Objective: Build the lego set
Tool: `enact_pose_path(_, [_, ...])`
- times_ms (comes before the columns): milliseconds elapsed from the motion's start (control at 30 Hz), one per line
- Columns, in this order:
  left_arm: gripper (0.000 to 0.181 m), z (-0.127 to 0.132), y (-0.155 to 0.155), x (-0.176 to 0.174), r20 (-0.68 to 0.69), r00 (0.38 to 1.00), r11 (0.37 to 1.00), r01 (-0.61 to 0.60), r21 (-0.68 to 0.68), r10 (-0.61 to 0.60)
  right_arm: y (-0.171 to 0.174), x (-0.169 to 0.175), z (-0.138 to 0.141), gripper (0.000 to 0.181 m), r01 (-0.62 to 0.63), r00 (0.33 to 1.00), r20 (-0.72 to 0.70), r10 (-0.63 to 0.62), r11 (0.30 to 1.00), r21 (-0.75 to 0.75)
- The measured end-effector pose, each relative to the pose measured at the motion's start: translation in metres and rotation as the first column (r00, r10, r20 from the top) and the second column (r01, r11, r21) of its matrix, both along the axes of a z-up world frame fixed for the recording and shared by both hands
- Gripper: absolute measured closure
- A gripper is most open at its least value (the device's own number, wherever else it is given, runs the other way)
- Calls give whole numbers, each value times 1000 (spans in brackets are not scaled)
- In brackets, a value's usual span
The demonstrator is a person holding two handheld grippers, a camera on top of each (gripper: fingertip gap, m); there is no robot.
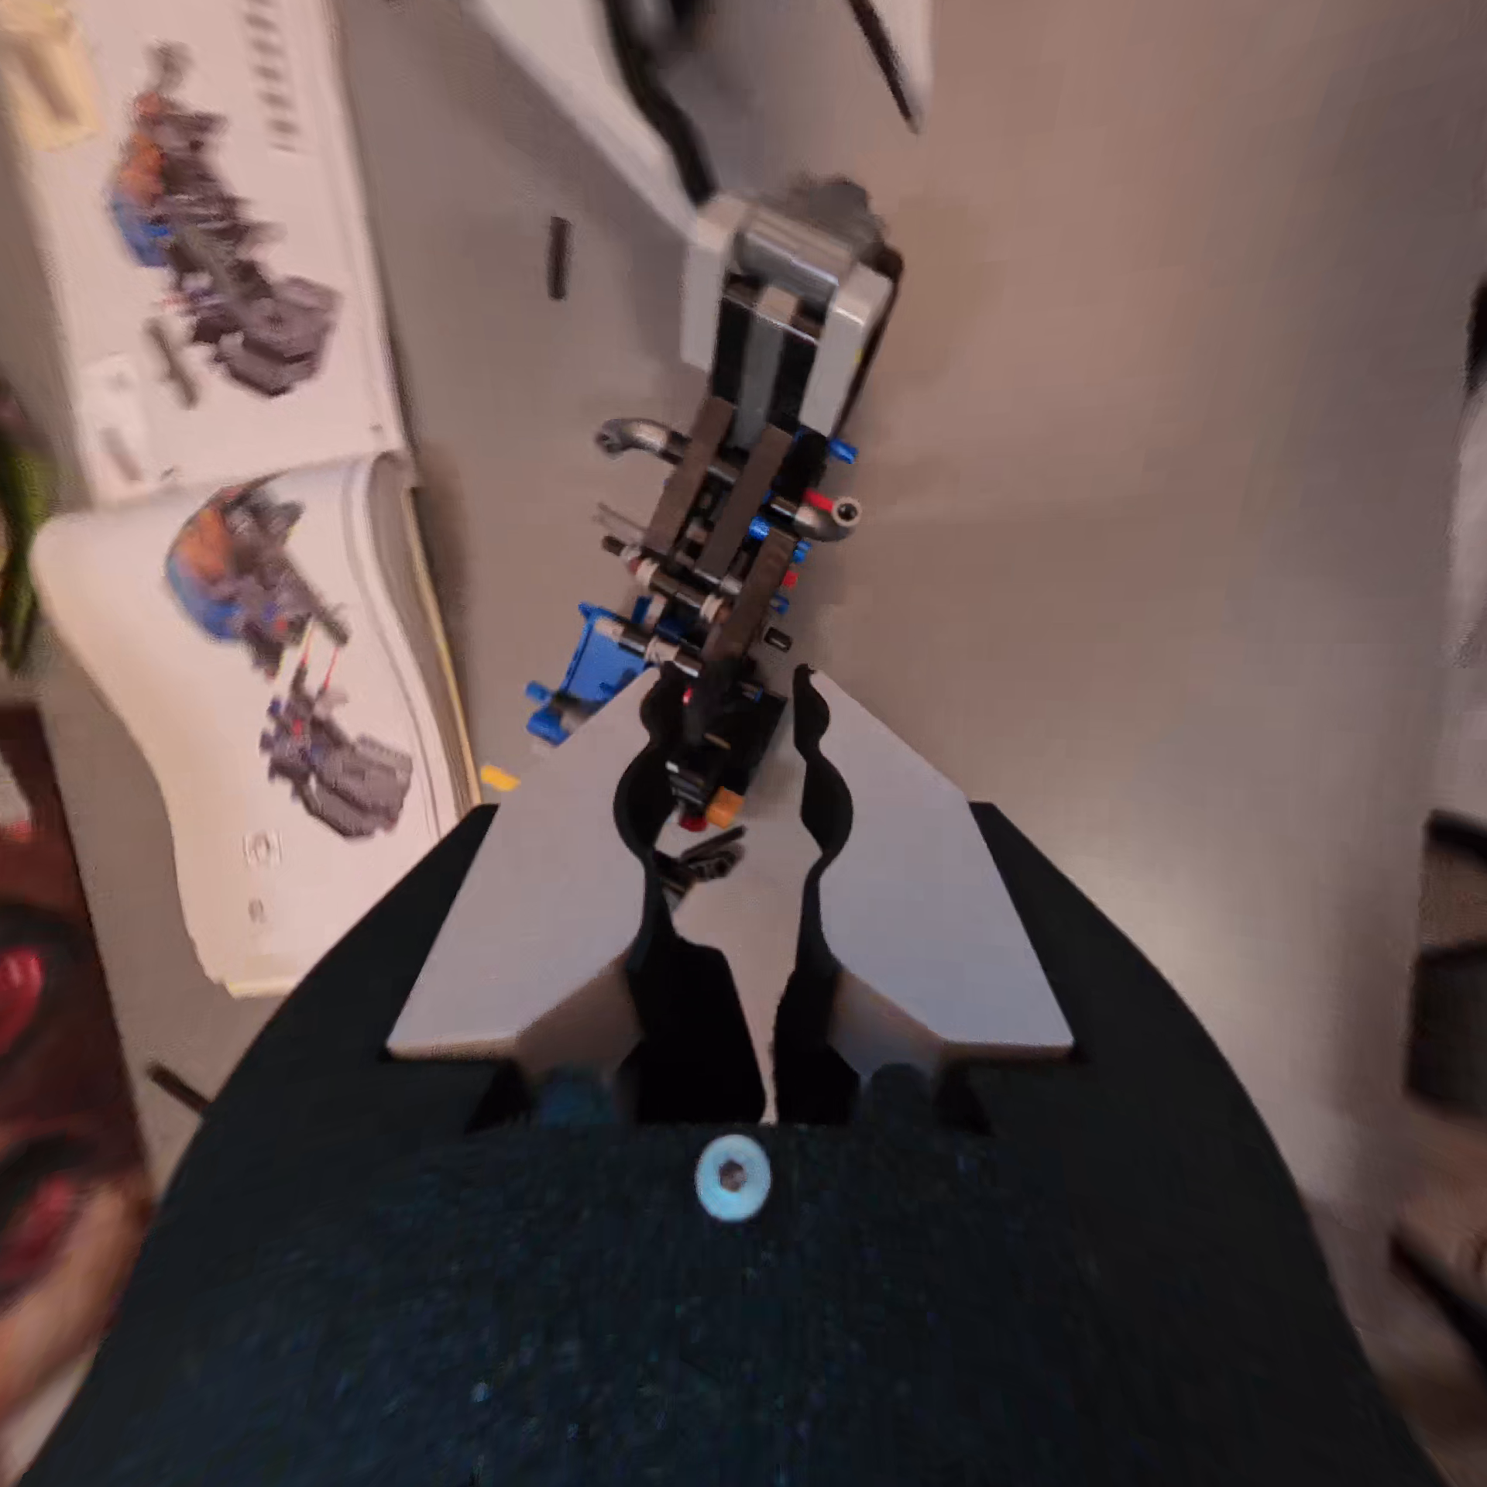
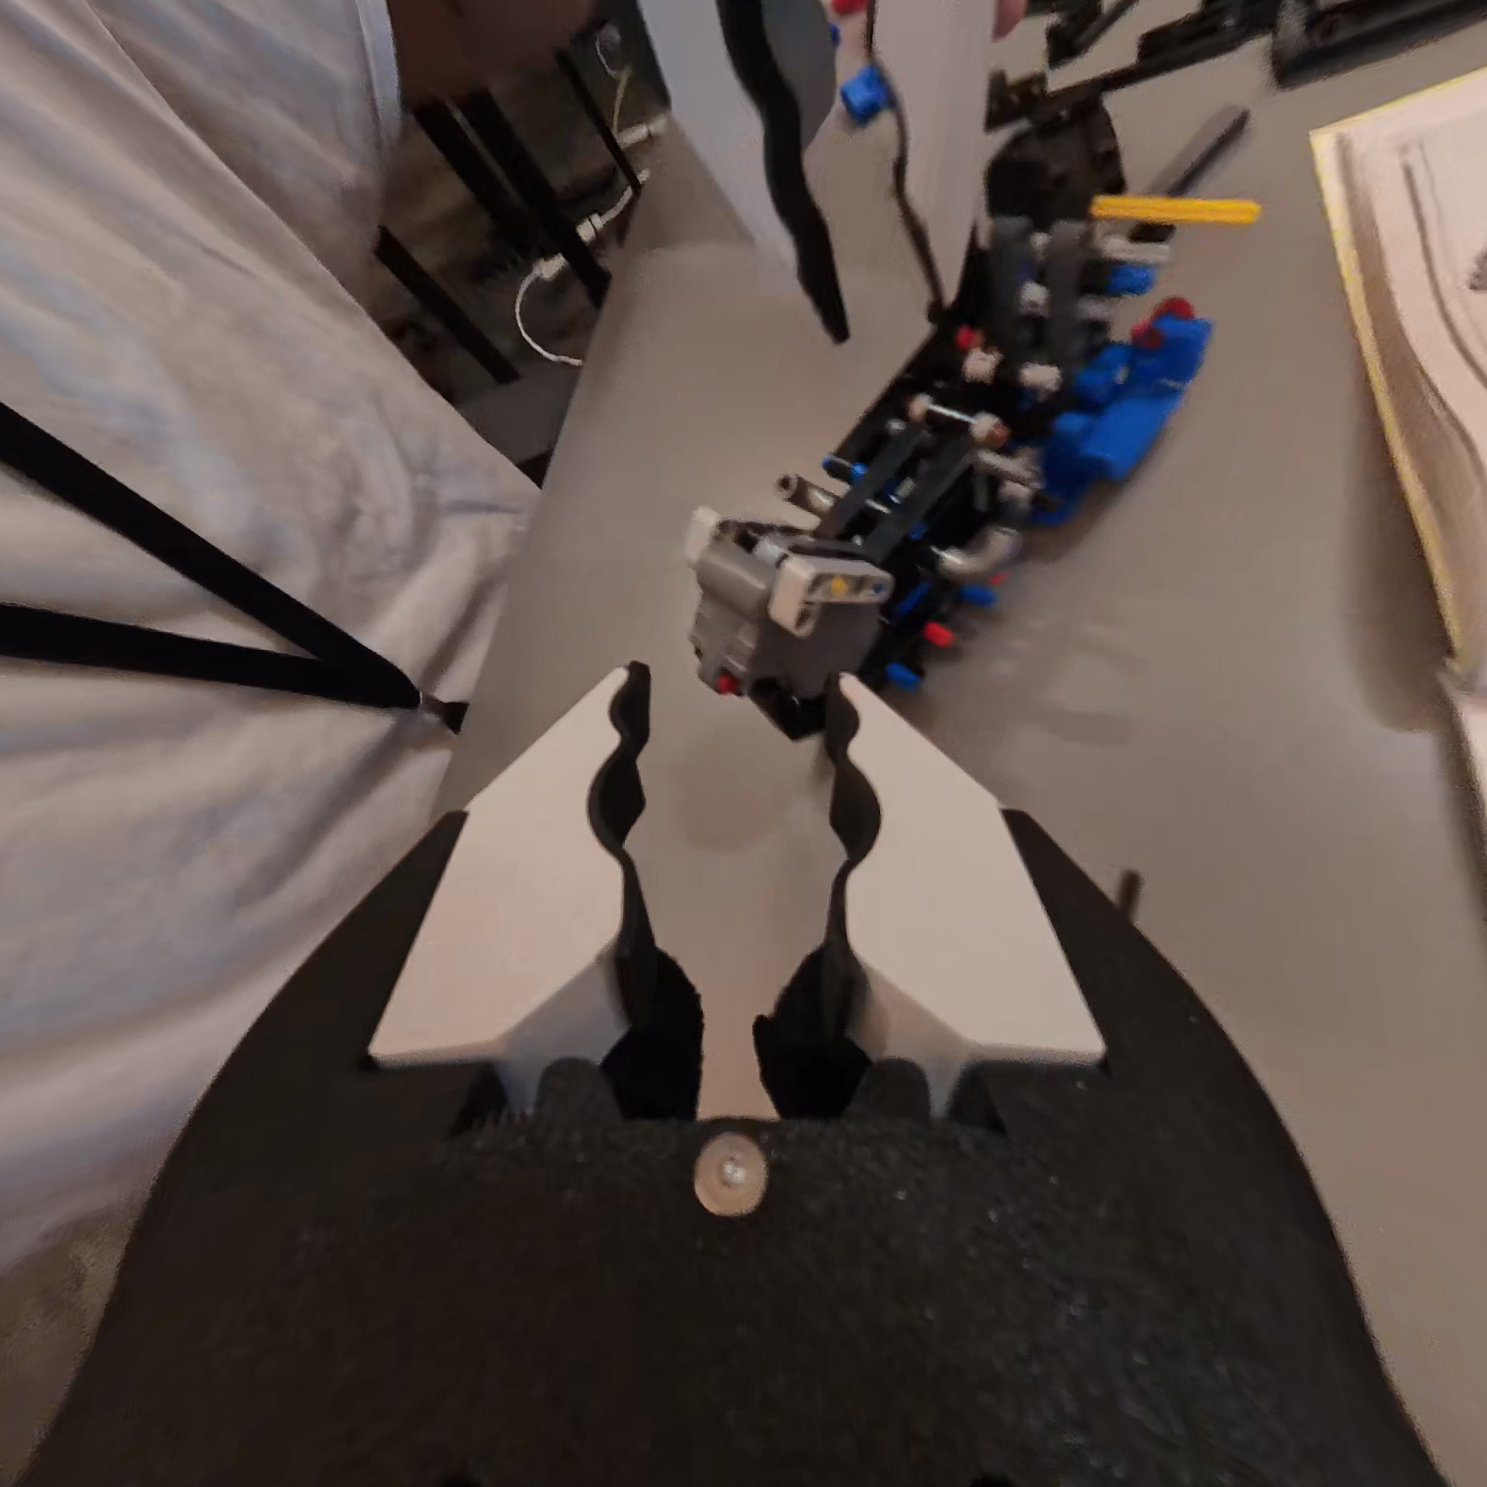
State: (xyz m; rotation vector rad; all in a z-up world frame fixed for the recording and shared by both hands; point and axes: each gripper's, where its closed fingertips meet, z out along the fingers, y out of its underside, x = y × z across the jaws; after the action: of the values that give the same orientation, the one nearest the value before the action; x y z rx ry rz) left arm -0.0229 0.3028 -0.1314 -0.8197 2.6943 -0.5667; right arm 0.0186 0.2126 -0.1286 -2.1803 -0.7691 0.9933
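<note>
Two hand-held grippers at either end of a lego model on the grey table (image 1: 1126, 483)

Left wrist view: the left hand-held gripper (image 1: 728, 684) gapes narrowly around the lego model's (image 1: 724, 555) near end, contact unclear; instruction booklet (image 1: 241, 644) far left. Right wrist view: right hand-held gripper (image 2: 736, 684) open, empty, just before the model's grey motor block (image 2: 756, 611)
</note>
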Motion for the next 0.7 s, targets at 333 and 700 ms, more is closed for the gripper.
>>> enact_pose_path(333, [159,0,-15,-37,-325,660,222,-604,-765,677,28,-1,7,145,120,990,58,-127,986,113])
enact_pose_path(700, [161,-7,-15,-11,-635,523,-316,-574,-755,568,63,-17,-7,155,84,910,-343,-233,914,-397])
